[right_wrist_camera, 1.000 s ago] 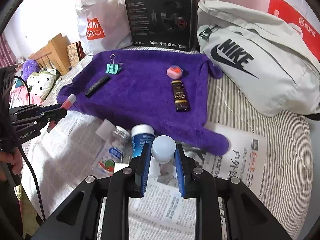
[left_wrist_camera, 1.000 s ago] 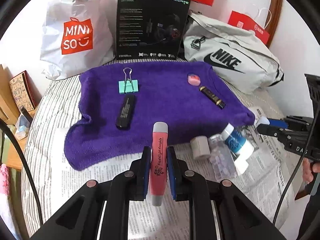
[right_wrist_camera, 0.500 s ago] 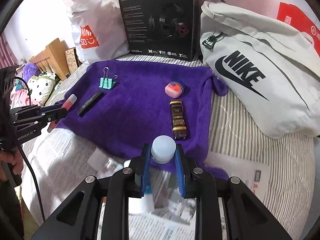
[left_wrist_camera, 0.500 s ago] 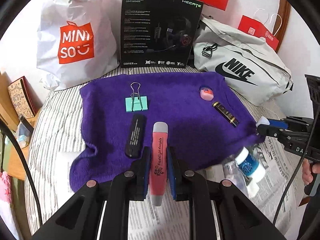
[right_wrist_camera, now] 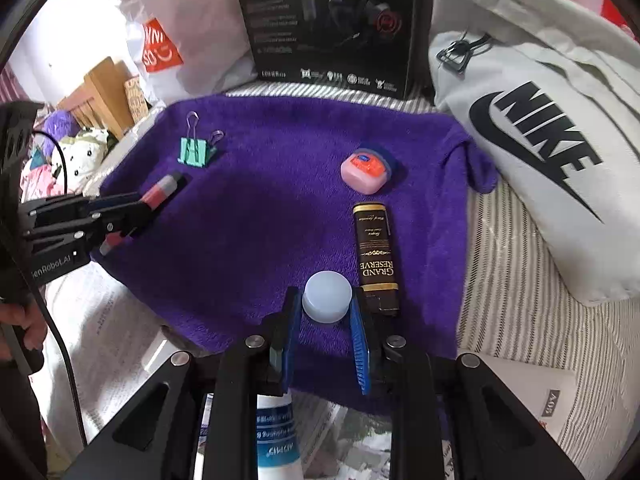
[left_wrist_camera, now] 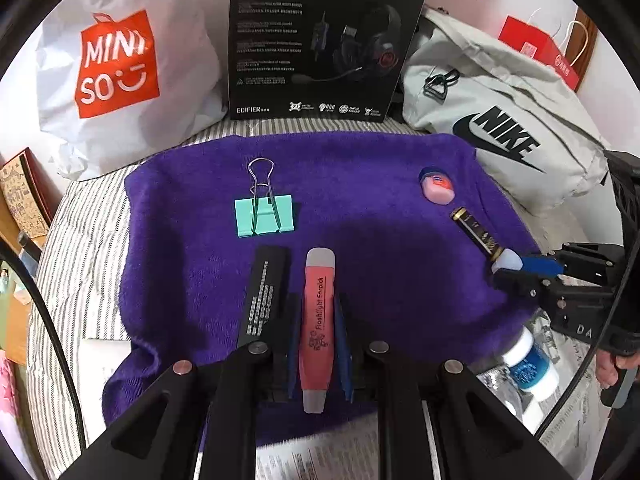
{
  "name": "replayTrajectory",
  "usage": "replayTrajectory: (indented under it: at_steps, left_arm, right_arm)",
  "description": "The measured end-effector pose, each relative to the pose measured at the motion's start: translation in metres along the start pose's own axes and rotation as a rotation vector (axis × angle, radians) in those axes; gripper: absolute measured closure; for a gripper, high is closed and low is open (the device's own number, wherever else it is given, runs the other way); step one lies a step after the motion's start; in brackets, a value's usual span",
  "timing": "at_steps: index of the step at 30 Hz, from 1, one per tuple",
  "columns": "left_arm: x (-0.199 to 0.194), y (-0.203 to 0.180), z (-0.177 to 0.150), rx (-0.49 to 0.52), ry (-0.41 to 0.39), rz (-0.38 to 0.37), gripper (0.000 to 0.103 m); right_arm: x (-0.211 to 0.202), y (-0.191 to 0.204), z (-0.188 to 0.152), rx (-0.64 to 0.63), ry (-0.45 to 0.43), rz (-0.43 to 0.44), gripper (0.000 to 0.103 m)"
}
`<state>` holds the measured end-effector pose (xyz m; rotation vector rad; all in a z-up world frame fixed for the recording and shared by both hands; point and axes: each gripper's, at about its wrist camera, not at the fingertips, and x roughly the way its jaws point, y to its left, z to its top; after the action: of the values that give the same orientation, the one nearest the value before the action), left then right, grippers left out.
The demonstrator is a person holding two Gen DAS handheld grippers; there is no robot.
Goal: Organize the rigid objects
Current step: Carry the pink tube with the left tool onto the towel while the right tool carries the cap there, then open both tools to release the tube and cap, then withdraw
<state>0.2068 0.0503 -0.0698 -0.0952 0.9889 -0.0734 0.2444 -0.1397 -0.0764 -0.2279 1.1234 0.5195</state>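
Note:
My left gripper [left_wrist_camera: 319, 312] is shut on a pink flashlight pen [left_wrist_camera: 318, 320], low over the purple towel [left_wrist_camera: 360, 216] beside a black bar [left_wrist_camera: 262, 292]. My right gripper [right_wrist_camera: 326, 300] is shut on a pale round cap [right_wrist_camera: 327, 295], over the towel's [right_wrist_camera: 260, 216] near edge next to a brown Grand Reserve tube [right_wrist_camera: 375, 256]. A mint binder clip [left_wrist_camera: 264, 216] and a pink round case [left_wrist_camera: 438, 188] lie on the towel. The clip [right_wrist_camera: 196, 150] and case [right_wrist_camera: 366, 170] also show in the right wrist view.
A white Miniso bag [left_wrist_camera: 116, 76], a black headset box [left_wrist_camera: 320, 40] and a grey Nike bag [left_wrist_camera: 504, 136] stand behind the towel. A blue-labelled bottle [left_wrist_camera: 528, 364] lies on newspaper at the right. The striped bedsheet [right_wrist_camera: 516, 300] surrounds the towel.
Both grippers have moved forward from over the newspaper to over the towel, carrying the pen and the cap. The pen now sits beside the black bar, the cap beside the brown tube.

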Motion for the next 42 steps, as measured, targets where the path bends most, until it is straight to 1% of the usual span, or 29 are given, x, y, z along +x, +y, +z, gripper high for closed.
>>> replayTrajectory:
  at_steps: [3, 6, 12, 24, 26, 29, 32, 34, 38, 40, 42]
  left_arm:
    - [0.008, -0.001, 0.002, 0.007, 0.012, -0.003, 0.087]
    - [0.016, -0.002, 0.003, 0.015, 0.024, 0.011, 0.087]
    - [0.031, -0.006, 0.001, 0.030, 0.046, 0.018, 0.087]
    - [0.032, -0.014, 0.001, 0.066, 0.045, 0.056, 0.087]
    - [0.031, -0.015, 0.001, 0.070, 0.045, 0.055, 0.085]
    - [0.030, -0.016, 0.000, 0.063, 0.050, 0.035, 0.075]
    - [0.029, -0.020, -0.002, 0.088, 0.055, 0.045, 0.068]
    - [0.028, -0.023, -0.003, 0.097, 0.059, 0.049, 0.063]
    - [0.021, -0.022, -0.006, 0.090, 0.076, 0.054, 0.060]
    - [0.010, -0.021, -0.008, 0.080, 0.046, 0.066, 0.060]
    - [-0.004, -0.021, -0.010, 0.073, 0.029, 0.059, 0.060]
  right_arm:
    - [0.007, 0.002, 0.001, -0.010, 0.008, 0.010, 0.079]
    - [0.011, 0.006, 0.004, -0.030, 0.005, -0.004, 0.079]
    - [0.016, 0.006, 0.009, -0.046, 0.016, -0.004, 0.079]
    - [0.023, 0.007, 0.010, -0.062, 0.030, -0.005, 0.079]
    - [0.023, 0.008, 0.009, -0.067, 0.031, -0.006, 0.078]
    - [0.023, 0.007, 0.010, -0.063, 0.032, 0.004, 0.077]
    - [0.022, 0.004, 0.010, -0.043, 0.043, 0.027, 0.070]
    - [0.021, 0.002, 0.009, -0.033, 0.050, 0.030, 0.063]
    - [0.015, 0.000, 0.005, -0.019, 0.057, 0.015, 0.062]
    - [0.008, -0.002, 0.002, -0.009, 0.050, 0.013, 0.061]
    - [0.000, -0.004, -0.001, 0.005, 0.037, 0.007, 0.060]
